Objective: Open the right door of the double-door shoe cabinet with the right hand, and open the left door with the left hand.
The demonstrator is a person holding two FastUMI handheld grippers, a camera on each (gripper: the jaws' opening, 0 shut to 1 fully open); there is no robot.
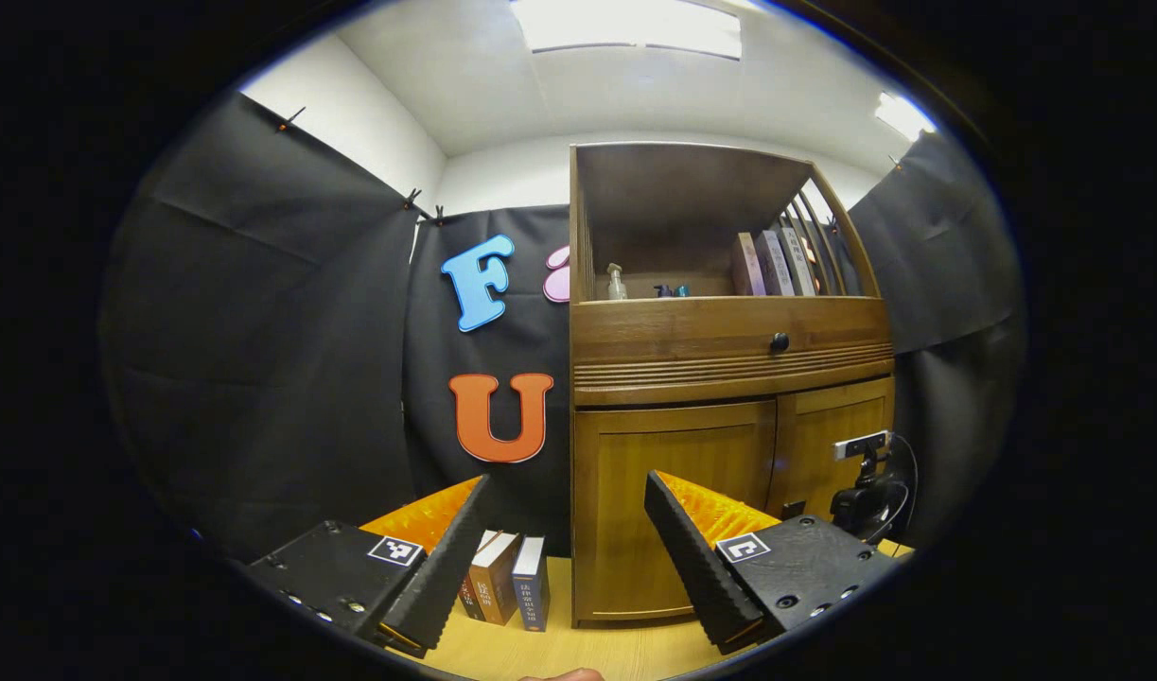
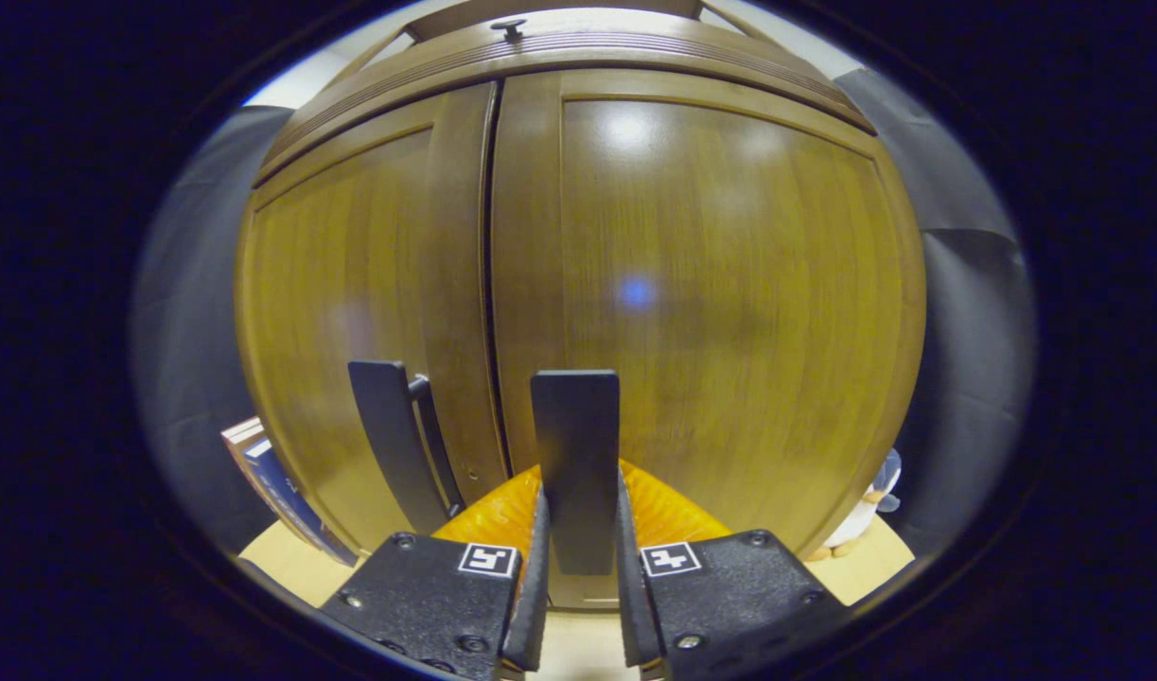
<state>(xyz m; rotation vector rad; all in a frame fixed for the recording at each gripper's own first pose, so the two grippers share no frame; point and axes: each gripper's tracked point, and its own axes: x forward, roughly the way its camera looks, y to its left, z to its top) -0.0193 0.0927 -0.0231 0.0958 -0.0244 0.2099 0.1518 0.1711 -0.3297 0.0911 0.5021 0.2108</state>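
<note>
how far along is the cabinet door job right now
Done: nothing is open yet; in the right gripper view both doors sit flush along the centre seam. In hand: the right gripper is closed on the right door handle, ready to pull. Left: swing that right door open, then bring the left gripper, open and well back from the cabinet, to the left door handle.

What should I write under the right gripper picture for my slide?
Right gripper clamped on the right door's handle, both cabinet doors closed, left handle untouched.
</note>
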